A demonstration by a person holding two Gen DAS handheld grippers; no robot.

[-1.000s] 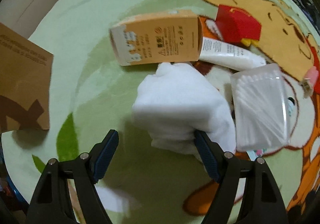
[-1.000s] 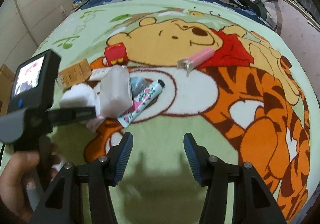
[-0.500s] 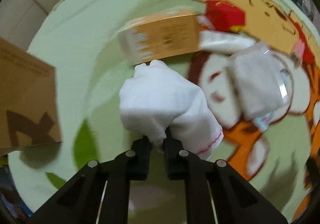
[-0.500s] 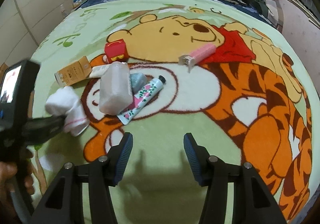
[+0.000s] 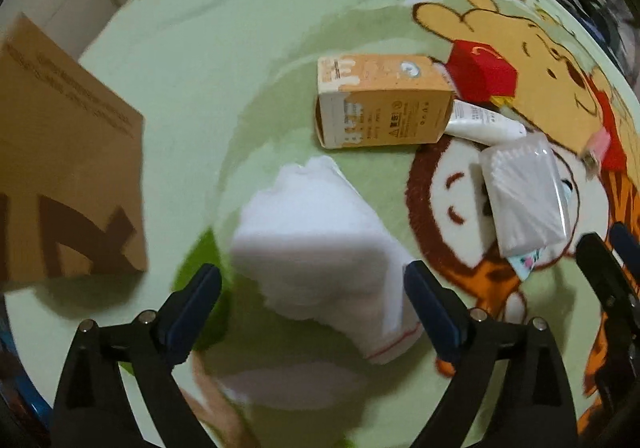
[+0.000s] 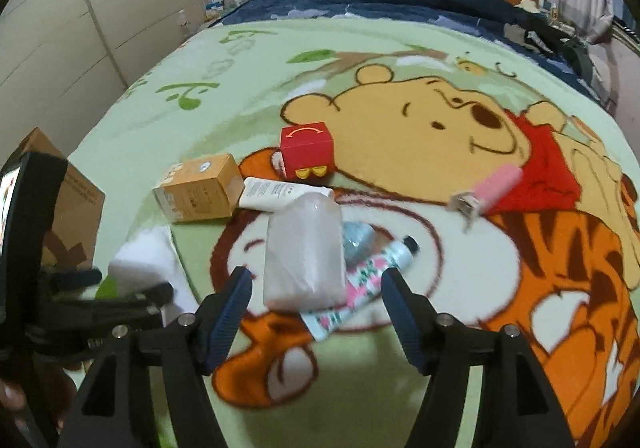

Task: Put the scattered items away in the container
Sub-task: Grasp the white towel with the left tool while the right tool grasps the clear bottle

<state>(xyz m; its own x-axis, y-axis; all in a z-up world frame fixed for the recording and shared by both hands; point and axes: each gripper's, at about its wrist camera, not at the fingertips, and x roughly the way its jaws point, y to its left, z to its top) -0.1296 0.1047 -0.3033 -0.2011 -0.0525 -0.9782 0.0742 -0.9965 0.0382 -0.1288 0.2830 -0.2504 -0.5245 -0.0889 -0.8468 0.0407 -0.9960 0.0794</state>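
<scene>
Socks [image 5: 320, 244], white and bundled, lie on the blanket [image 5: 208, 96] between my left gripper's [image 5: 312, 288] wide-open, empty jaws; the cardboard box [image 5: 68, 176] waits left. Right view: my right gripper [image 6: 316, 300], open and empty, frames the plastic pack [image 6: 304, 252]. I judge nothing is tidied yet.

Scattered on a cartoon blanket [image 6: 400, 388]: white socks [image 5: 320, 244], orange carton [image 6: 198, 188], red box [image 6: 306, 154], white tube [image 6: 280, 192], cotton-swab pack [image 6: 306, 256], floral tube [image 6: 360, 288], beside a cardboard box [image 5: 60, 176]
</scene>
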